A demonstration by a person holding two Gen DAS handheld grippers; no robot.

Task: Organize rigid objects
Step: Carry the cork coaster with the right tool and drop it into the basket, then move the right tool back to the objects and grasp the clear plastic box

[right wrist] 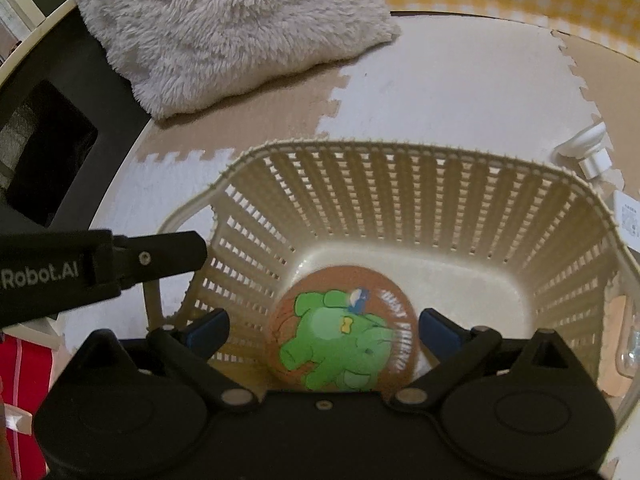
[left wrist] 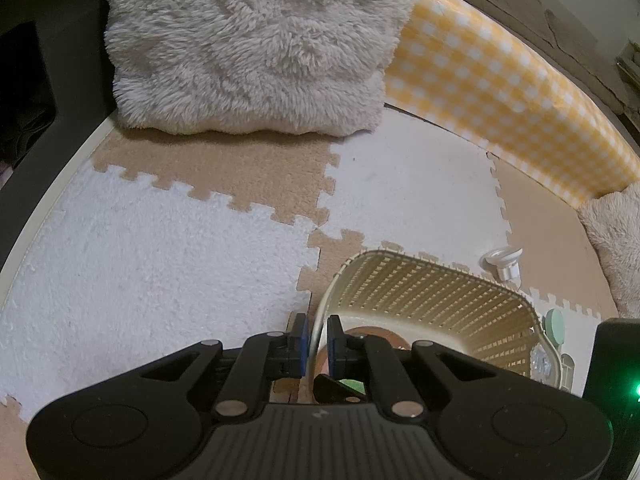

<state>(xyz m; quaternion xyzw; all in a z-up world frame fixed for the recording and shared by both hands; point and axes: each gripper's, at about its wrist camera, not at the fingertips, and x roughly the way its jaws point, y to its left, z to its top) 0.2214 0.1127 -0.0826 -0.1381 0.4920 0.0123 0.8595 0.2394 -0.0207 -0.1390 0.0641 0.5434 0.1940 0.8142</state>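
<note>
Judged light, stiff and slick: round brown disc with green cartoon print, flat inside cream slatted plastic basket, best pinched across its edges between released right hand-held gripper; left hand-held gripper clenched on basket's rim.

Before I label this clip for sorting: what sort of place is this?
Probably a home living or play area at floor level: interlocking foam mats, a fluffy cushion, and a cream plastic basket with a cartoon disc inside.
</note>
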